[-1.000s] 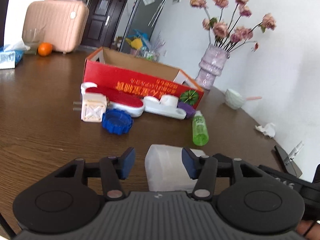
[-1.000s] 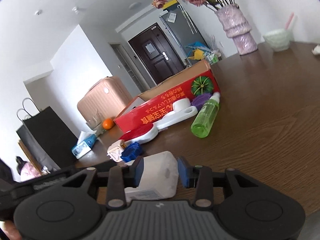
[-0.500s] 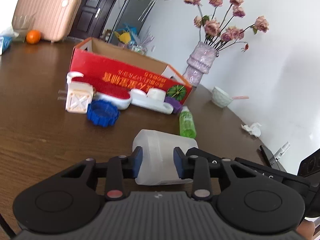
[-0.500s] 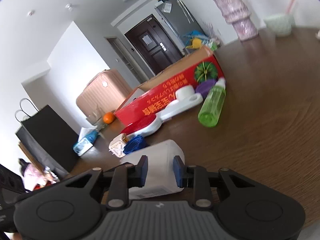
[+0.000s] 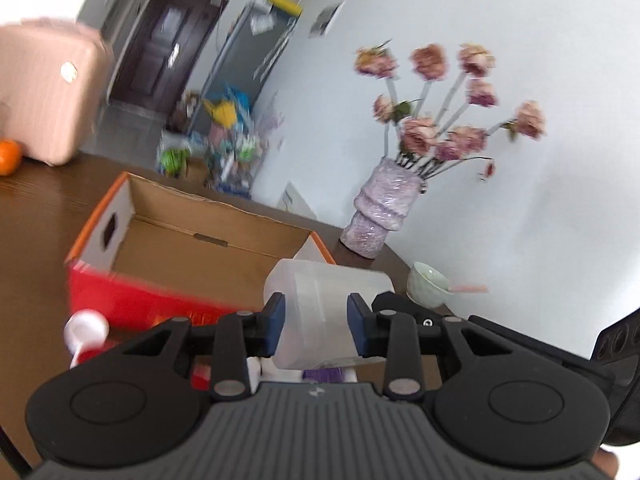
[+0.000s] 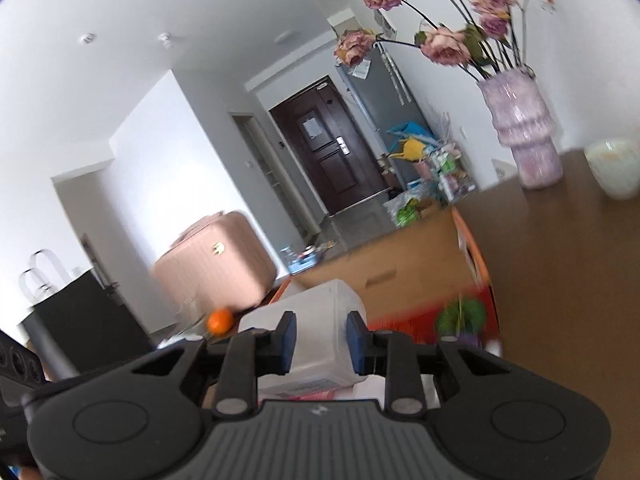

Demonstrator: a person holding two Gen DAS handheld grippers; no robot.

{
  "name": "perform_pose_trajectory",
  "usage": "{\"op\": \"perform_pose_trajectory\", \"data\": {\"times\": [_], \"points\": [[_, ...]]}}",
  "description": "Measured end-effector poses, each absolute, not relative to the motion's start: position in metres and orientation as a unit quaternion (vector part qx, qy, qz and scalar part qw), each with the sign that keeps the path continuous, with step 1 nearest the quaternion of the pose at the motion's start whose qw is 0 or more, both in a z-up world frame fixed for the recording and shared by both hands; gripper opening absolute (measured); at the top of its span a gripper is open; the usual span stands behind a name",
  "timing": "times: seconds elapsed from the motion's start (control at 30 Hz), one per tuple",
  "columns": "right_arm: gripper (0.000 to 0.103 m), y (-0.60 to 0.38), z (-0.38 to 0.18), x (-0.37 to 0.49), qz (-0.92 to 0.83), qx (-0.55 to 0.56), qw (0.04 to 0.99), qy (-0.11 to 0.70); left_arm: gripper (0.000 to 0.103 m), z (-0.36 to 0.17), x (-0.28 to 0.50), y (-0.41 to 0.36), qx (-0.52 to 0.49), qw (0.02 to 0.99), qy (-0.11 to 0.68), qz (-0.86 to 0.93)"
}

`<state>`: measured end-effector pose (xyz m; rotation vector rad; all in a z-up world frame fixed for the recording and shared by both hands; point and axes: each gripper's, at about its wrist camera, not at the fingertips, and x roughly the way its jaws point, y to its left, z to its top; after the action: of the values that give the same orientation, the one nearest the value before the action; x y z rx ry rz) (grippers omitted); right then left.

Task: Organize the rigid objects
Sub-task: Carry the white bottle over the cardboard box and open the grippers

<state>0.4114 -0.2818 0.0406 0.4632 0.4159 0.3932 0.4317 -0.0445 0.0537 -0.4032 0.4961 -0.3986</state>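
Over the counter, in the left wrist view, the left gripper has its jaws clamped on a white jug beside the box, whose visible inside is bare cardboard. From the right wrist, the right gripper jaws clamp the jug's other end before the box.

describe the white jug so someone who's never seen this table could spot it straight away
Find the open red cardboard box on the brown table. Just in front of its near right corner is the jug, held off the table, with the left gripper and the right gripper both shut on it. It is the only milky, see-through plastic thing there, unlike the purple vase and pale bowl.
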Motion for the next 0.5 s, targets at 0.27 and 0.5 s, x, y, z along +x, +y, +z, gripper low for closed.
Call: {"op": "perform_pose_trajectory", "data": {"times": [0.27, 0.5], "points": [[0.026, -0.263, 0.03, 0.597, 0.174, 0.248, 0.907, 0.293, 0.032, 0.046, 0.595, -0.04, -0.176, 0.925, 0.308, -0.14], [0.025, -0.244, -0.01, 0.701, 0.143, 0.224, 0.882, 0.39, 0.028, 0.006, 0.686, -0.043, -0.138, 0.902, 0.388, -0.131]]}}
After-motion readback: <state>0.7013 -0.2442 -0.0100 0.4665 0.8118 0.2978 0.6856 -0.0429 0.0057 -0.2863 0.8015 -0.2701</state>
